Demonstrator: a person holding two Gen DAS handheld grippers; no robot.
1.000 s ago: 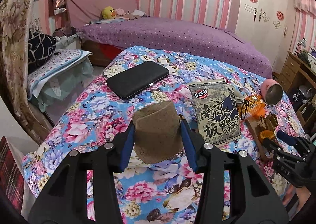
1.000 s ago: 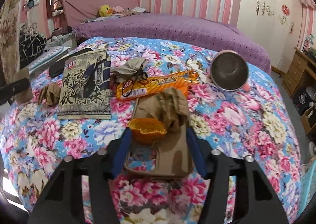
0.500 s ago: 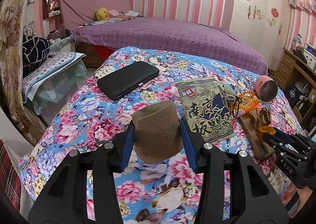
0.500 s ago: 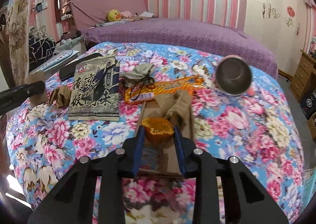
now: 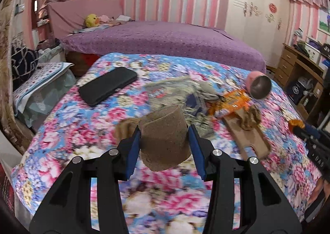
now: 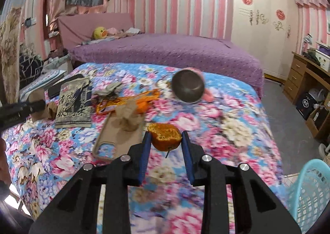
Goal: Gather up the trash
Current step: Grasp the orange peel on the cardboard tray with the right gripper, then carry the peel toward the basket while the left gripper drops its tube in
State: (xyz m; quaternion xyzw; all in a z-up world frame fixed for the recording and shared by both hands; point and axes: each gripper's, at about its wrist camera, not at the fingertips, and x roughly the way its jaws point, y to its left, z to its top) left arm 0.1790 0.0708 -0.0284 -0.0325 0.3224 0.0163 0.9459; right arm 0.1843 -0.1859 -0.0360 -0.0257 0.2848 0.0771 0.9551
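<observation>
My left gripper (image 5: 164, 134) is shut on a brown cardboard piece (image 5: 164, 138) and holds it above the floral bedspread (image 5: 82, 130). My right gripper (image 6: 165, 138) is shut on an orange peel (image 6: 165, 136), lifted off the bed; it also shows in the left wrist view (image 5: 296, 124). On the bed lie a printed snack bag (image 6: 74, 104), an orange wrapper (image 6: 127, 101), a flat brown cardboard with crumpled paper (image 6: 125, 122) and a small brown scrap (image 5: 124, 128).
A black case (image 5: 108, 87) lies at the bed's far left. A pink metal cup (image 6: 188, 88) lies on its side. A light blue mesh basket (image 6: 311, 194) stands on the floor at the lower right. A wooden desk (image 6: 305, 81) stands at the right.
My right gripper closed on the orange peel and lifted it off the cardboard, moving right. My left gripper rose and swung right with the cardboard piece.
</observation>
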